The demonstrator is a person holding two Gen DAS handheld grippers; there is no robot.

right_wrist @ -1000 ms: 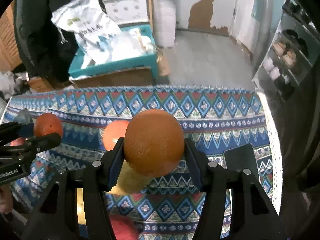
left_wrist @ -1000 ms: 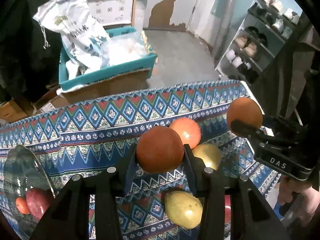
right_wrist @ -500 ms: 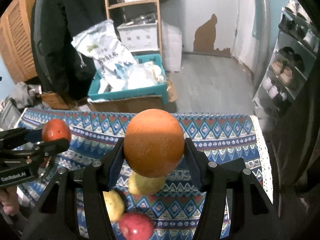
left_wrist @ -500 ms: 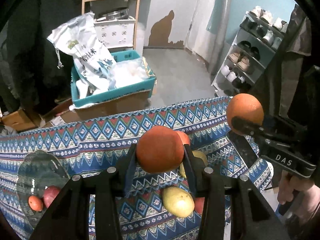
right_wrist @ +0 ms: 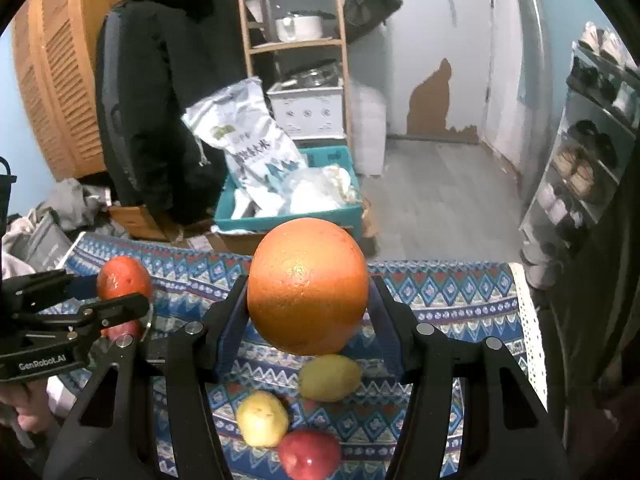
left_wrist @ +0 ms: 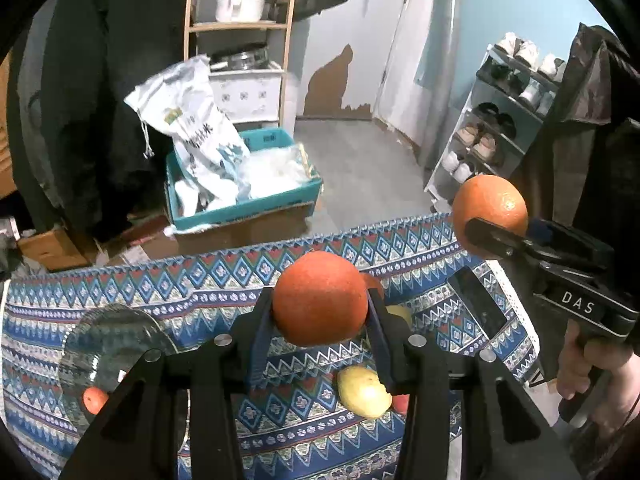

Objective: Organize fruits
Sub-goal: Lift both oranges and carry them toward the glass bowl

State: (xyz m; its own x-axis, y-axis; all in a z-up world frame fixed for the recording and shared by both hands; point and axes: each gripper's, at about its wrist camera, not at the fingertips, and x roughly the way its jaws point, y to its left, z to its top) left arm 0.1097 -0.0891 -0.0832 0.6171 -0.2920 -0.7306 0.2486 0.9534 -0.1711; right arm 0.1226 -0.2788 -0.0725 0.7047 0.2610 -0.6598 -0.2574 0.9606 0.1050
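1. Ahead of the tongs, a grey plank floor point(right_wrist: 440, 200) meets a white wall with peeled brown patches point(right_wrist: 432, 96).
2. A wooden ladder shelf point(right_wrist: 296, 44) stands ahead; a grey shoe rack point(left_wrist: 496, 128) stands to the right.

Both cameras sit just behind their own fingers, angled down over the patterned cloth point(left_wrist: 168, 292) toward the room beyond. Each catches the other gripper at its edge; both share the blue crate point(right_wrist: 288, 216), the shelf and, probably, the same yellow fruit.

Dim indoor light, cool bluish cast, strong fisheye bending, black vignetted corners, slightly soft detail
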